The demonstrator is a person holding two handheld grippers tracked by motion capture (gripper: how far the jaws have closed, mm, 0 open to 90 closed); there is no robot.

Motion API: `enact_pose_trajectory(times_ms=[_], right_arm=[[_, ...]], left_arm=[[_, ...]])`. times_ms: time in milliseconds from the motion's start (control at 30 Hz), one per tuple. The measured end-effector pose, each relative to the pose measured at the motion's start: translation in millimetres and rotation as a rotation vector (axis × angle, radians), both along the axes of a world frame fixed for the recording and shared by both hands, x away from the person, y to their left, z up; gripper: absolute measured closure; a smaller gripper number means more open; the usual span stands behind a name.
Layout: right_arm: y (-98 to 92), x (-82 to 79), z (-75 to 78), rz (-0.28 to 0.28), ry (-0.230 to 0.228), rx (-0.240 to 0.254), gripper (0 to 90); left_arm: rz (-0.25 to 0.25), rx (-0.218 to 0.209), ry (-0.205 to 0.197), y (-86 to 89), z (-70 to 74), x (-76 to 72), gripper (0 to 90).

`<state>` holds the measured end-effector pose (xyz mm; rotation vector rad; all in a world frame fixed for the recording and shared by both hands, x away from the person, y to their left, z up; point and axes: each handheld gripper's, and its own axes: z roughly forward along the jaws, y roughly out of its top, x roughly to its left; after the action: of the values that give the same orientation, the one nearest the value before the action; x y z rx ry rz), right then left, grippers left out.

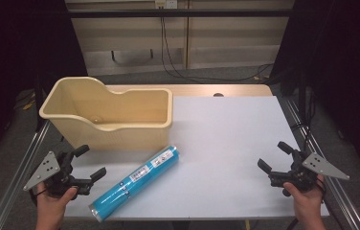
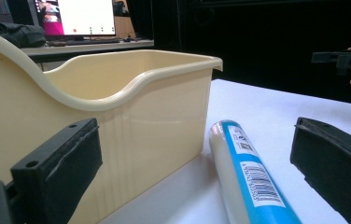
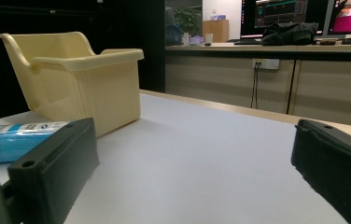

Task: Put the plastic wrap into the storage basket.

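1 blue roll (image 1: 136, 181), just beyond the left gripper's (image 1: 91, 163) fingertips. 1 cream bin (image 1: 106, 111), past the roll. 2 grippers: the left, and the right gripper (image 1: 275, 157), its fingers well apart from both.

A cyan-blue cylindrical roll with white printed labels and a barcode (image 1: 135, 182) lies flat on its side on the white table surface (image 1: 226, 143). Its axis runs diagonally: the near end sits close to the front table edge, the far end just beside the front wall of a cream-yellow plastic bin with a stepped rim (image 1: 108, 112). The bin stands upright and open-topped at the table's rear left.
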<state>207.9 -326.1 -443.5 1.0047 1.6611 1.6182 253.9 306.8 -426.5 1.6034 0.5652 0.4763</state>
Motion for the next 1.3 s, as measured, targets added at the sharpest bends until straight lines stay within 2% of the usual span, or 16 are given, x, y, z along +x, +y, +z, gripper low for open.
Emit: enact_pose_trajectory(times_ms=[133, 333, 600, 700, 1167, 1200, 1300], right_arm=[[0.1, 0.2, -0.7, 0.0, 0.002, -0.004, 0.2], [-0.6, -0.4, -1.0, -0.005, 0.005, -0.004, 0.3], [-0.1, -0.3, -1.3, -0.002, 0.01, -0.012, 0.2], [0.2, -0.1, -1.4, 0.0, 0.011, -0.018, 0.2], [1.6, 0.1, -2.3, 0.001, 0.021, -0.02, 0.3], [1.8, 0.1, -2.2, 0.002, 0.021, -0.024, 0.3], [2.2, 0.2, -2.4, 0.003, 0.025, -0.026, 0.3]], left_arm=[[0.005, -0.006, 0.0, -0.8, 1.9, 0.2, 2.0], [-0.005, 0.035, 0.002, -6.1, 6.5, 0.6, 2.0], [-0.02, 0.074, 0.038, -16.7, 12.9, 1.5, 2.3], [-0.032, 0.099, 0.066, -21.8, 15.4, 2.6, 2.3], [-0.055, 0.131, 0.126, -40.1, 27.2, 6.1, 3.1], [-0.052, 0.148, 0.125, -43.5, 29.8, 6.4, 3.5], [-0.062, 0.156, 0.138, -47.3, 32.8, 7.6, 3.7]])
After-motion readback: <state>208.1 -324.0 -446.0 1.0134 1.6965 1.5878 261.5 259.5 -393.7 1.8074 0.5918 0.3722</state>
